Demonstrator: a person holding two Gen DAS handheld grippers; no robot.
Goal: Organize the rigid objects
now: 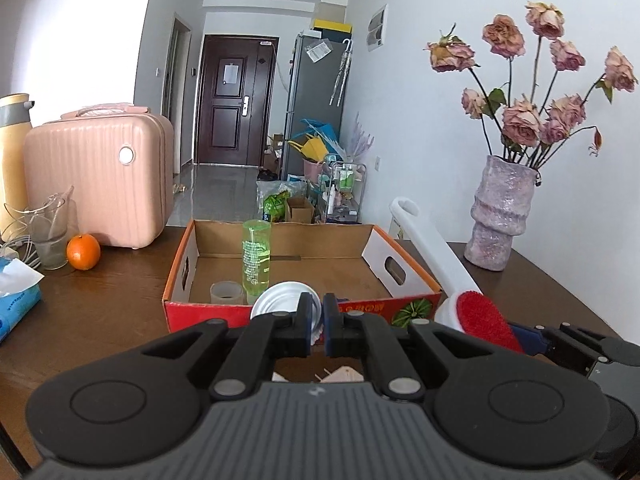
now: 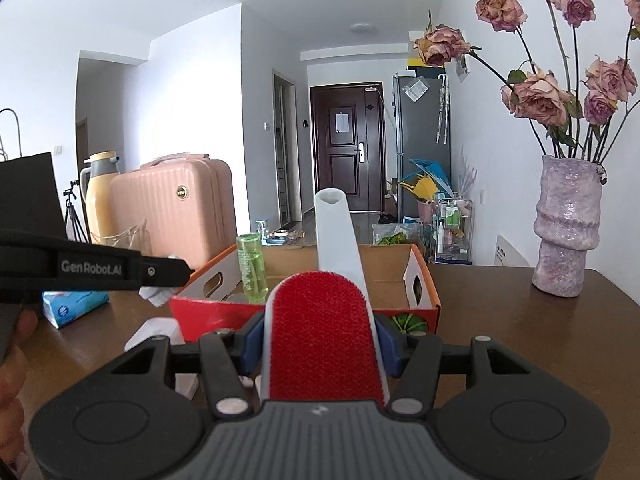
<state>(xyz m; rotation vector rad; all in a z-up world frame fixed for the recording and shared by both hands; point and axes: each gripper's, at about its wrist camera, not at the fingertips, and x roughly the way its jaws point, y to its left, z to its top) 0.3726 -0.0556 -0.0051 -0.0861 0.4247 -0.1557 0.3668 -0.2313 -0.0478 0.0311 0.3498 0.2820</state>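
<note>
A cardboard box point(image 1: 400, 280) with a red front panel and orange rim is seen standing open on the dark wooden desk point(image 1: 100, 304), and everything else is placed from it. Inside the box, near its front wall, a green transparent bottle point(image 1: 256, 260) stands upright, with a small frosted cup point(image 1: 227, 293) just beside it on the left. Just in front of the box's front wall, the left tongs point(image 1: 317, 326) are pressed nearly together on the rim of a round white metal lid point(image 1: 280, 300), which is held tilted at the height of the box's front edge. To the right of the box's front corner, the right tongs point(image 2: 320, 350) are pinched on the sides of a lint brush point(image 2: 324, 332), its red pad facing up and its white handle point(image 2: 338, 236) angled upward over the box. Left of the box, an orange point(image 1: 83, 252) rests in front of a pink suitcase point(image 1: 100, 176), with a glass jug point(image 1: 50, 232), a yellow thermos point(image 1: 12, 160) and a blue tissue pack point(image 1: 16, 304) further left. Right of the box, a purple vase point(image 1: 500, 216) of dried roses point(image 1: 532, 80) is set by the wall.
</note>
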